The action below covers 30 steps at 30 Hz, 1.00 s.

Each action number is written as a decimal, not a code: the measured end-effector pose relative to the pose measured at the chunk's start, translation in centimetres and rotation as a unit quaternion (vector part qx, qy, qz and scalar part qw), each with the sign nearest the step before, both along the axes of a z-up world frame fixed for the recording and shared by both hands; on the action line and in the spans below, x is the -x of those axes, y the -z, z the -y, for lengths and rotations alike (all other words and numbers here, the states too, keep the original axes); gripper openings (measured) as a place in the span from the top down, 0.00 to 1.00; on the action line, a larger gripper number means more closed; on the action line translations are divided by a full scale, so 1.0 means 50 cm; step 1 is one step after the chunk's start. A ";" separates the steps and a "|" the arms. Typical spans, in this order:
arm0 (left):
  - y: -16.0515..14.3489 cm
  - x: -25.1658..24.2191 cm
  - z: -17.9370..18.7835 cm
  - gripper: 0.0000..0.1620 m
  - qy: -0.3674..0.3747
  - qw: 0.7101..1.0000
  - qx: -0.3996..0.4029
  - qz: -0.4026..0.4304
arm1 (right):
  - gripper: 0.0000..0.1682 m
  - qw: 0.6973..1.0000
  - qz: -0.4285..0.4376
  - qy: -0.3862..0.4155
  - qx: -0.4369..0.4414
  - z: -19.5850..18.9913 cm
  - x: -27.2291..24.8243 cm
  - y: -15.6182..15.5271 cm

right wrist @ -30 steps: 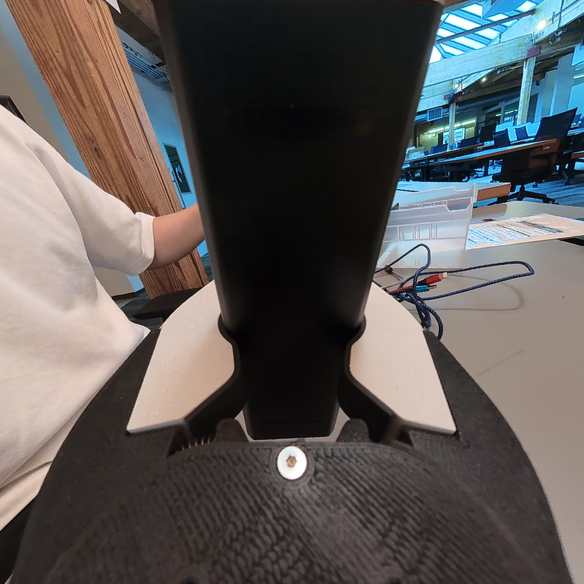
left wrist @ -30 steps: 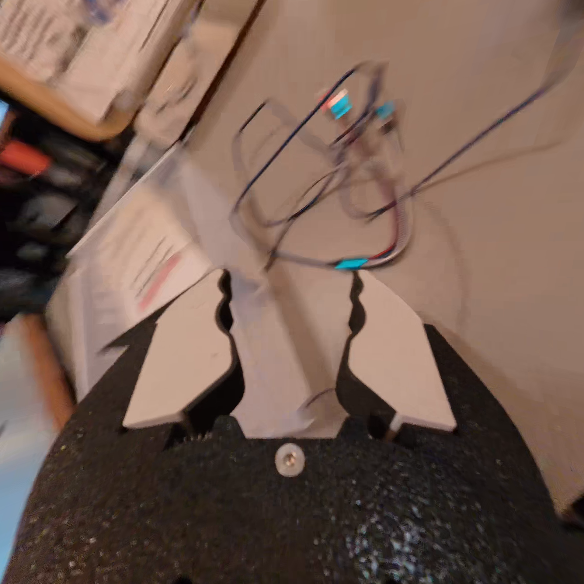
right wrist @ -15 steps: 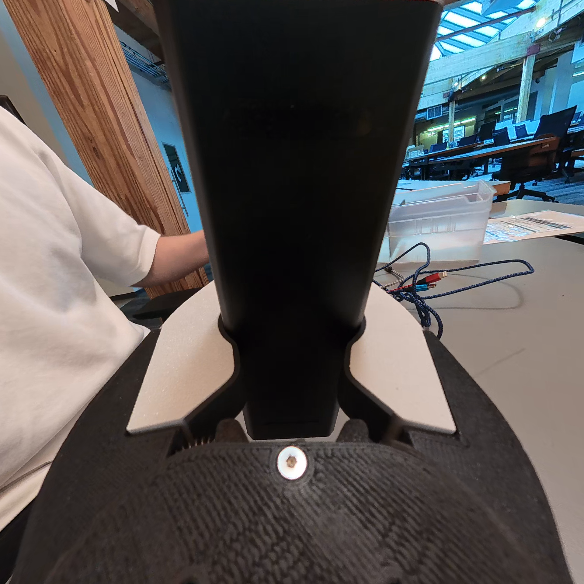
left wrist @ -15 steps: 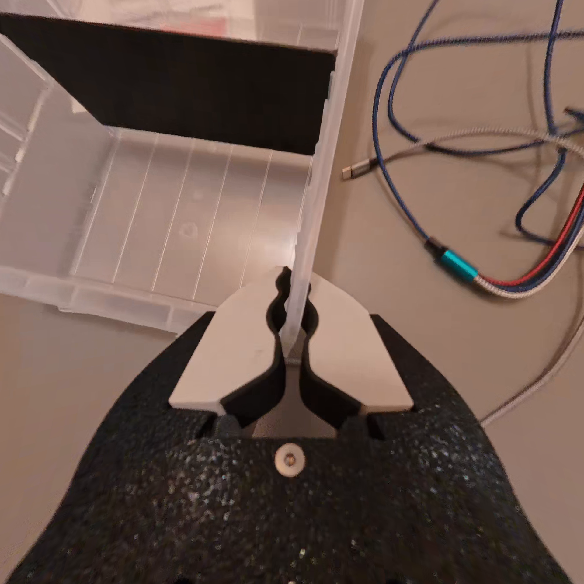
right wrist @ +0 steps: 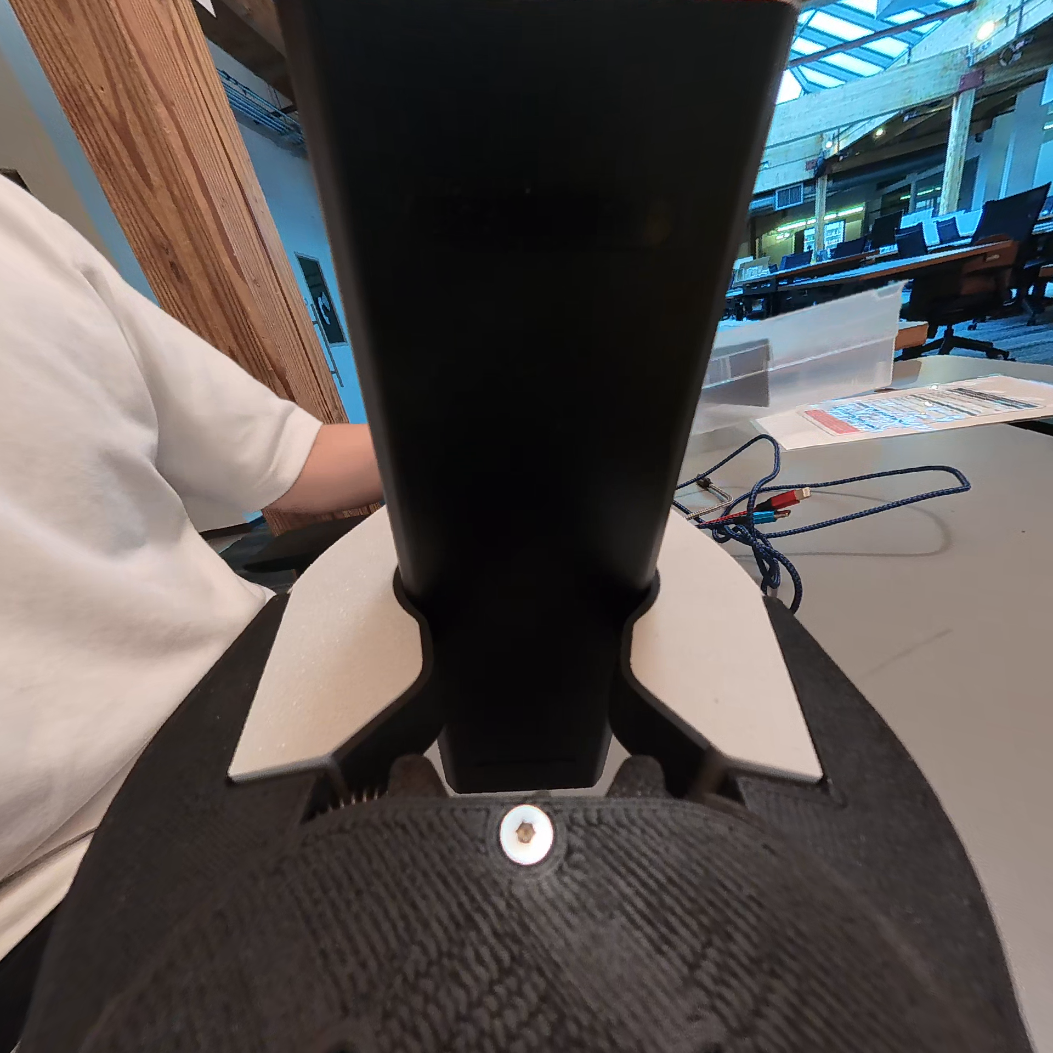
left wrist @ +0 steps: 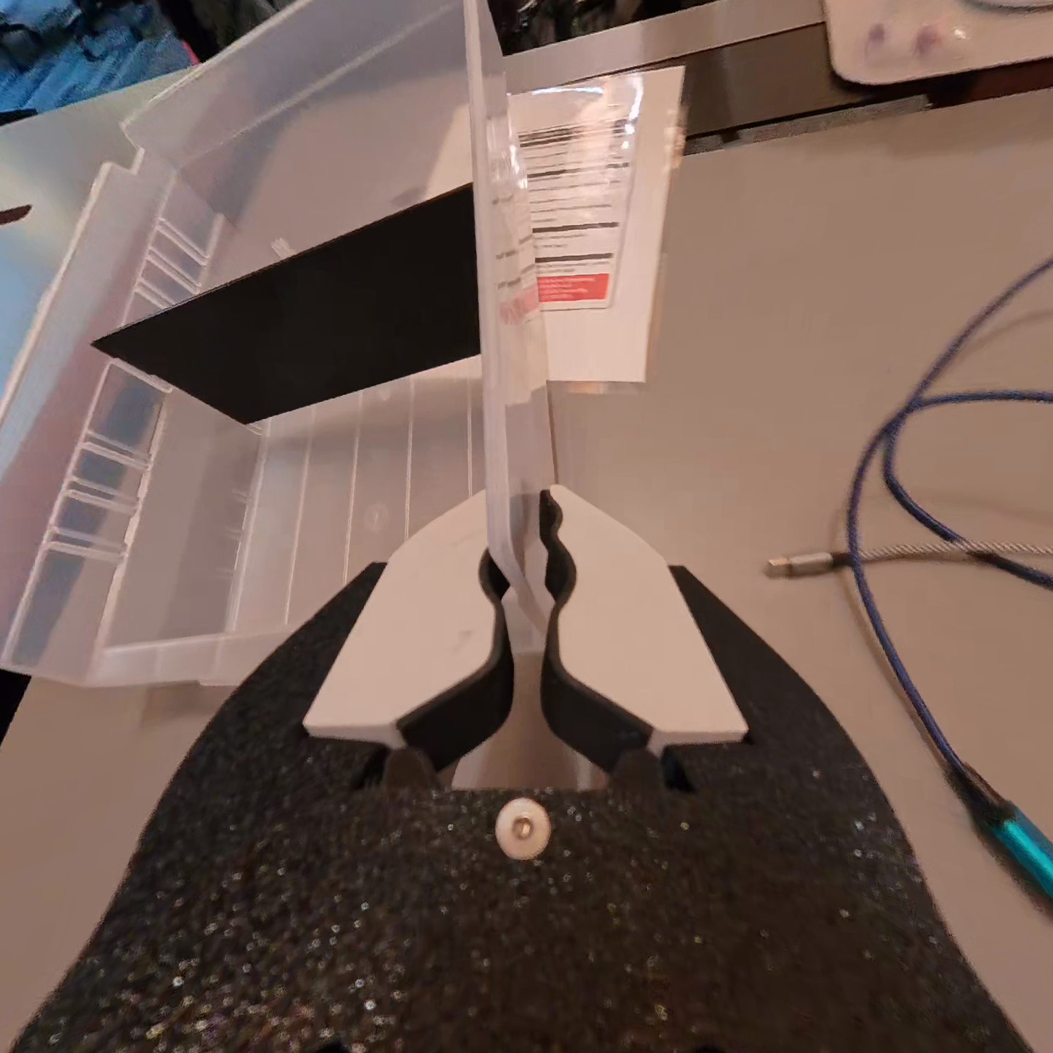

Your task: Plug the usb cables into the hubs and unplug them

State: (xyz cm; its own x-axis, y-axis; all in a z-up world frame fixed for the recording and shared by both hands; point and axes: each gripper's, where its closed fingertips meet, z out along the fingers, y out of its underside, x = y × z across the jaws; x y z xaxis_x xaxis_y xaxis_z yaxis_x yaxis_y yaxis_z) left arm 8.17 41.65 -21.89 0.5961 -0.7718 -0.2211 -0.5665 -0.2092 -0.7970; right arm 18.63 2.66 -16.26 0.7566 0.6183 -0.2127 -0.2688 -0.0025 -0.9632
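From my left wrist view, the bin (left wrist: 171,513) sits on the table (left wrist: 798,399) to the left, its right wall (left wrist: 501,342) between my left claw (left wrist: 521,547) fingers. A sheet (left wrist: 598,228) lies behind it, cables (left wrist: 889,541) to the right. A slab (right wrist: 530,342) stands in my right claw (right wrist: 527,575).

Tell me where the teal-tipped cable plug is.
In the left wrist view, the teal plug lies on the table, lower right, right of the left claw.
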 end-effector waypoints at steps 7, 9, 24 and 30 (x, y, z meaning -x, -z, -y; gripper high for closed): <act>0.029 -0.040 -0.016 0.96 0.013 1.000 0.018 0.015 | 0.57 1.000 -0.001 0.000 -0.001 0.000 -0.001 0.000; -0.001 -0.041 -0.009 0.86 0.021 0.999 -0.005 0.050 | 0.57 1.000 -0.002 0.002 -0.001 0.000 -0.002 -0.001; -0.072 0.023 0.274 0.77 0.210 0.950 0.216 0.083 | 0.57 1.000 -0.004 0.001 -0.003 0.002 -0.002 -0.002; 0.029 0.026 0.340 0.82 0.202 0.934 0.293 0.017 | 0.57 1.000 -0.004 0.002 -0.004 0.003 -0.002 -0.002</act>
State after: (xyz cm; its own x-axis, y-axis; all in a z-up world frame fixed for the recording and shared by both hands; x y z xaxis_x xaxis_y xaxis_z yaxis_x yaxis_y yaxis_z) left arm 6.89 24.65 -23.33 0.2281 -0.9181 0.3242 -0.6697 -0.3896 -0.6322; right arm 18.75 2.53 -16.15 0.7566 0.6179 -0.2140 -0.2772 0.0067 -0.9608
